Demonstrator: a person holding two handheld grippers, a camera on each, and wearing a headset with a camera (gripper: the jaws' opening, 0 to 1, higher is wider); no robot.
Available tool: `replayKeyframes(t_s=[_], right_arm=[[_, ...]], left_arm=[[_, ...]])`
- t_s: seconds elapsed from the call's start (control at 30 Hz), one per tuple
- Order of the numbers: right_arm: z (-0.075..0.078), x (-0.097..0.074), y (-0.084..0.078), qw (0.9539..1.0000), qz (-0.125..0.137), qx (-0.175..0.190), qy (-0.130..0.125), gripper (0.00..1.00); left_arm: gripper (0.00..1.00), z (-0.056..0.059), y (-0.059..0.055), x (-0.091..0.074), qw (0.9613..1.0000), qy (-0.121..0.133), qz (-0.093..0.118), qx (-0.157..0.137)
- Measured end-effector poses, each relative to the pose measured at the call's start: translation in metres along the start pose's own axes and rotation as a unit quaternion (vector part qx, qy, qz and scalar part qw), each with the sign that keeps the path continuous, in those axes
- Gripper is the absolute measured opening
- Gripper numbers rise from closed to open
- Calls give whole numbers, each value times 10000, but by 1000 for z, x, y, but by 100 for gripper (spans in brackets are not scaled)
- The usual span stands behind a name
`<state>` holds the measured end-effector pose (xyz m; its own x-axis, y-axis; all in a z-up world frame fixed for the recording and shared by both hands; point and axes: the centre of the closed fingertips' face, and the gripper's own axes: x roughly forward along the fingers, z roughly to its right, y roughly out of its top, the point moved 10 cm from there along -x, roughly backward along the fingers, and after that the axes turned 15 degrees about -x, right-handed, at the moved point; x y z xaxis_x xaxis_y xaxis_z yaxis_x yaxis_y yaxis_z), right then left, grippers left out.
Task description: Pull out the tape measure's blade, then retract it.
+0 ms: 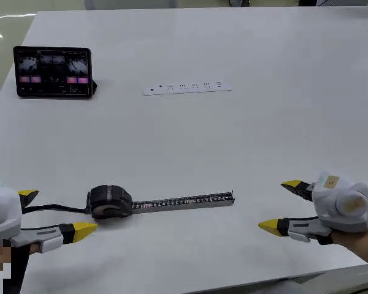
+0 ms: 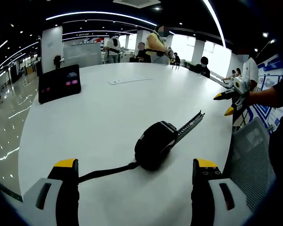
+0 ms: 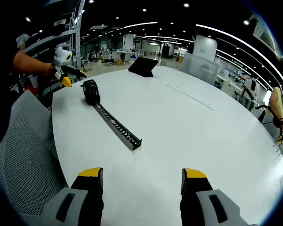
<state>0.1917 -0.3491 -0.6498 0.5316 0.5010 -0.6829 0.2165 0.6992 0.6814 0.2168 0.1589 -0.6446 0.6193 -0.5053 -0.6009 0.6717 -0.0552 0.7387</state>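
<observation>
A black tape measure lies on the white table, its dark blade pulled out to the right and lying flat, with a black wrist strap trailing to the left. My left gripper is open just left of the case, jaws on either side of the strap, touching nothing. In the left gripper view the tape measure sits a short way ahead of the left gripper. My right gripper is open, right of the blade's end hook. In the right gripper view the blade lies ahead of the right gripper.
A dark tablet stands propped at the back left. A white power strip lies at the middle back. The table's front edge runs just below both grippers. People stand and sit beyond the far end of the table.
</observation>
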Motion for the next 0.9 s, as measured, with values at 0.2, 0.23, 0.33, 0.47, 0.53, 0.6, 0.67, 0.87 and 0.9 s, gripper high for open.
replayKeyframes(t_s=[0.2,0.23,0.33,0.47,0.53,0.6,0.67,0.87,0.9], right_arm=[[-1,-15,-8,9997,124,194,-109,75],[-2,-16,-9,9997,127,205,-104,78],[-4,-19,-12,9995,150,268,-37,85],[-5,-23,-16,9988,190,443,-101,96],[-1,-27,-19,9984,210,491,-158,99],[1,-31,-20,9981,206,542,-205,99],[3,-36,-22,9980,194,554,-255,99],[3,-42,-27,9982,101,539,-256,99],[2,-43,-26,9980,127,580,-218,99]], left_arm=[[99,2,-12,-14,9996,-57,26,283],[99,1,-13,-16,9995,-54,14,300],[99,0,-16,-21,9995,-36,58,309],[99,-1,-16,-26,9996,0,107,246],[99,-2,-17,-27,9997,63,42,237],[99,-2,-17,-28,9997,71,27,231],[99,-2,-17,-29,9998,85,25,204],[99,2,-16,-29,9998,4,-36,191],[99,3,-16,-29,9998,-5,-43,204]])
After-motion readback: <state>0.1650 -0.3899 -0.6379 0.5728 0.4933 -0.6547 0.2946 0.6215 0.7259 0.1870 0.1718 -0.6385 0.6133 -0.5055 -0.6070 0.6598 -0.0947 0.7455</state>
